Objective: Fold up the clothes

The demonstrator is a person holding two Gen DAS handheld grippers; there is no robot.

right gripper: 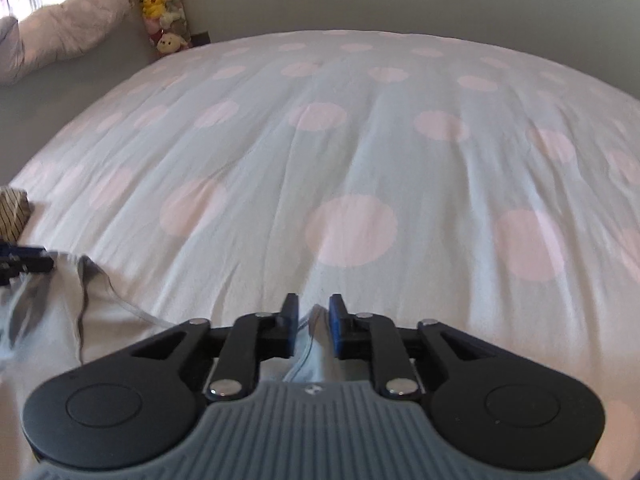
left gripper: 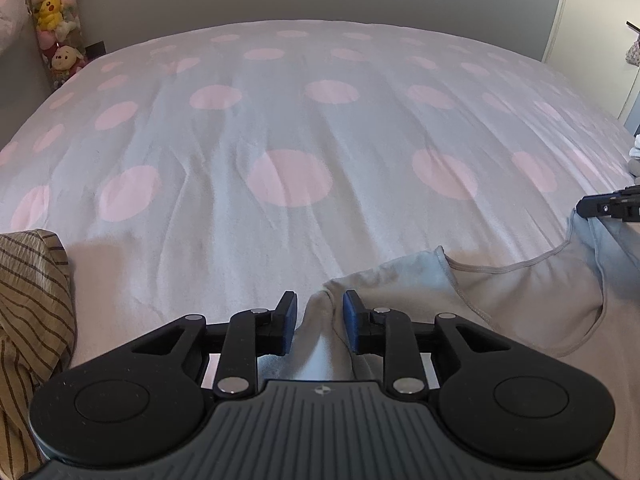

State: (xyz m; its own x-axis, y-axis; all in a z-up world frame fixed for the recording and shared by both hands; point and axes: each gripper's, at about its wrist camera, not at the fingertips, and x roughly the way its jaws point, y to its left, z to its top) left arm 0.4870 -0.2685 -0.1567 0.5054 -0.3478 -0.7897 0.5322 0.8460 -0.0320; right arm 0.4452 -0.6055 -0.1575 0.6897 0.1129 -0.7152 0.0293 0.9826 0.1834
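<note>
A pale grey-beige top (left gripper: 520, 292) with a stitched neckline lies at the near edge of the bed. In the left wrist view, my left gripper (left gripper: 320, 300) straddles a raised fold of the top's shoulder. Its blue pads (left gripper: 289, 320) stand apart from the cloth, so the gripper is open. In the right wrist view, my right gripper (right gripper: 314, 304) is open around a ridge of the same top (right gripper: 316, 344), with slim gaps at the pads (right gripper: 337, 326). Each gripper shows at the edge of the other's view: the right gripper (left gripper: 608, 208) and the left gripper (right gripper: 24, 264).
The bedspread (left gripper: 280, 120) is white with pink dots and stretches ahead. A tan striped garment (left gripper: 32, 300) is bunched at the near left. Plush toys (left gripper: 56, 12) hang in the far left corner beside a pillow (right gripper: 68, 24). A white door (left gripper: 592, 20) stands at the right.
</note>
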